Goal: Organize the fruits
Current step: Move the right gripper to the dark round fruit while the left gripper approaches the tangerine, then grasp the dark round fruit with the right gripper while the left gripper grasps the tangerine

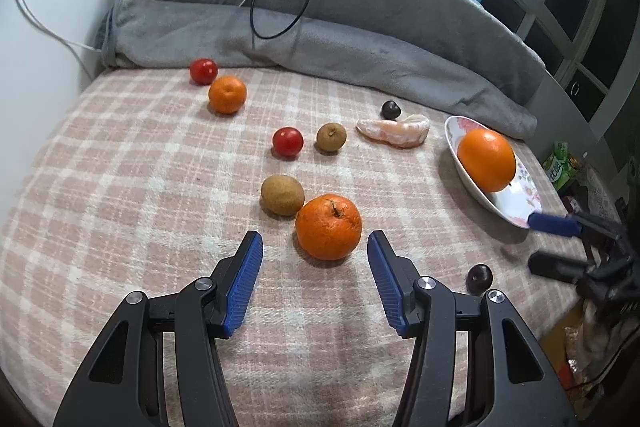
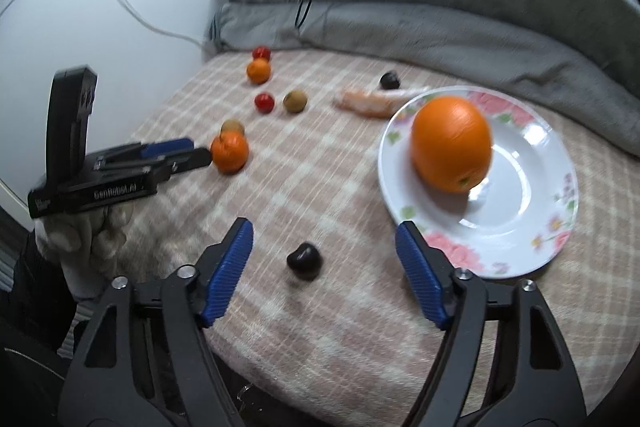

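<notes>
Three oranges, two tomatoes, two kiwis; left claw and right claw both released.

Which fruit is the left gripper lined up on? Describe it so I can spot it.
On the checked pink blanket, look just ahead of the open left gripper. The mandarin there touches a brown kiwi and, unlike the smooth orange on the plate, has wrinkled skin.
</notes>
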The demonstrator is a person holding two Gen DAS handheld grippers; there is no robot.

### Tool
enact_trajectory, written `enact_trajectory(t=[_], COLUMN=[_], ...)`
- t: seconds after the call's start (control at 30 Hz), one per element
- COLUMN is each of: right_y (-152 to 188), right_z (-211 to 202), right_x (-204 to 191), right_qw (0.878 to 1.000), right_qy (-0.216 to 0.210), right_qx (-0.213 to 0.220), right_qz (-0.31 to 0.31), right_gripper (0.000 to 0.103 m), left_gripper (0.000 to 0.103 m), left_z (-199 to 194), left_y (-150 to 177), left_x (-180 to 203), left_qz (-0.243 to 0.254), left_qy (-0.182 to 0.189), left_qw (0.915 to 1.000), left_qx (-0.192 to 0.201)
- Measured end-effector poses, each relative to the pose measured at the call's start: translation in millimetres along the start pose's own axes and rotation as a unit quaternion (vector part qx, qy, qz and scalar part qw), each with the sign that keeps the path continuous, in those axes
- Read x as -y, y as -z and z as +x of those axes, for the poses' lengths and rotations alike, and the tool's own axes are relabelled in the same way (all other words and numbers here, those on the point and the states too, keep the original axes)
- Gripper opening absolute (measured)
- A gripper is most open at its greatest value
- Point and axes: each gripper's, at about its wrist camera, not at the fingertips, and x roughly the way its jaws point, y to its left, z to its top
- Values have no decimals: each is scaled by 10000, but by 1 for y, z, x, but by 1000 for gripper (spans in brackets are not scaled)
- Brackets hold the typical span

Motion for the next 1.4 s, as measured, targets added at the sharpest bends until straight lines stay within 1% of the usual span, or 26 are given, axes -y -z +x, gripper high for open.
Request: enact_trajectory(t=[0.03,0.07,0.13,0.23,0.37,0.5,0.63,0.77,0.83,0.9,1.0,1.07,1.17,1.3,1.4], right_y=[2,4,8,12,14,14,14,13,13,14,15,15,15,14,15], right_z=[4,7,14,21,25,28,30,34,36,38,40,41,41,41,42], right_x=[-2,-3,-5,-8,-10,-8,-9,-11,-12,-12,-13,-13,-12,-13,-14], right_qw=[10000,9999,9997,9993,9991,9990,9987,9985,9984,9983,9980,9980,9979,9979,9978], right_qy=[-24,-50,-87,-46,-9,-8,0,-18,-13,-10,23,36,38,24,70], right_qx=[-62,-100,-225,-354,-401,-439,-494,-536,-554,-572,-602,-614,-622,-628,-623], right_qz=[-5,-6,-23,-76,-99,-78,-122,-134,-141,-147,-168,-167,-164,-177,-230], right_gripper=[73,67,60,59,52,50,44,43,39,38,37,32,31,26,26], left_gripper=[54,54,54,54,54,54,54,54,54,53,50,49,48,40,39], left_z=[1,2,3,5,9,13,15,17,18,20,21,22,23,23,24], left_y=[0,0,0,-1,-1,-3,-5,-5,-5,-5,-5,-6,-5,-6,-6], left_x=[-1,-1,-1,0,1,2,3,3,3,3,4,4,4,8,10], left_qz=[-18,-26,-22,-3,33,63,65,69,75,81,103,112,110,172,213], left_qy=[23,21,32,43,37,11,22,10,-3,-13,-12,-6,8,42,20], left_qw=[10000,10000,10000,10000,9999,9999,9999,9999,9999,9999,9998,9998,9998,9997,9997], left_qx=[-7,-12,-18,-34,-94,-110,-124,-131,-141,-150,-159,-156,-156,-144,-118])
